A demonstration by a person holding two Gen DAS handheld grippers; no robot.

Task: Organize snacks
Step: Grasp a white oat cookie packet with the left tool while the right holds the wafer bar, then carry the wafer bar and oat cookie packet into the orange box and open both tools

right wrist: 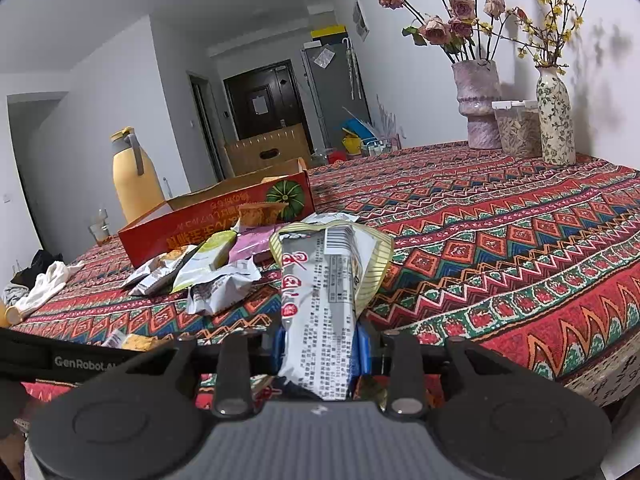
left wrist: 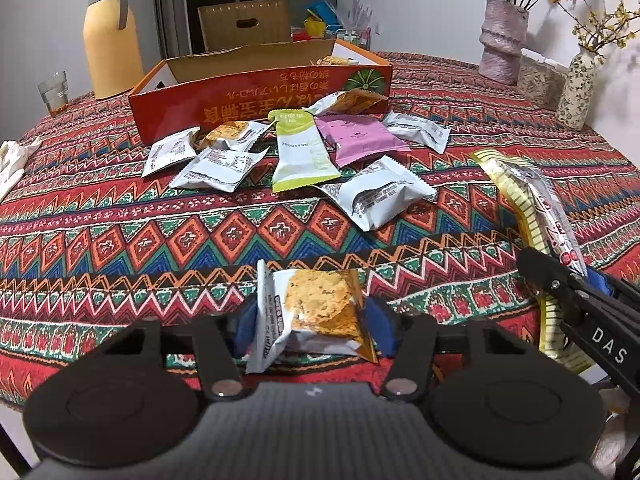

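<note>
The left gripper [left wrist: 310,330] pinches a cracker packet [left wrist: 316,314] at 6 o'clock; the right gripper [right wrist: 322,354] clamps a long wafer pack [right wrist: 324,292] by its end. The box [left wrist: 260,100] sits at 12 o'clock. The long pack could droop and snag the box's rim.

A patterned red tablecloth [left wrist: 120,220] covers the table. At the far left stands a yellow jug [left wrist: 110,40] with a grey handle, a small glass [left wrist: 53,92] just beside it. A white cloth [left wrist: 12,160] lies at the left edge. At the far right, a pink vase [right wrist: 478,104] of dried roses, a clear container [right wrist: 518,130] and a floral vase [right wrist: 555,120] stand in a row against the wall.
</note>
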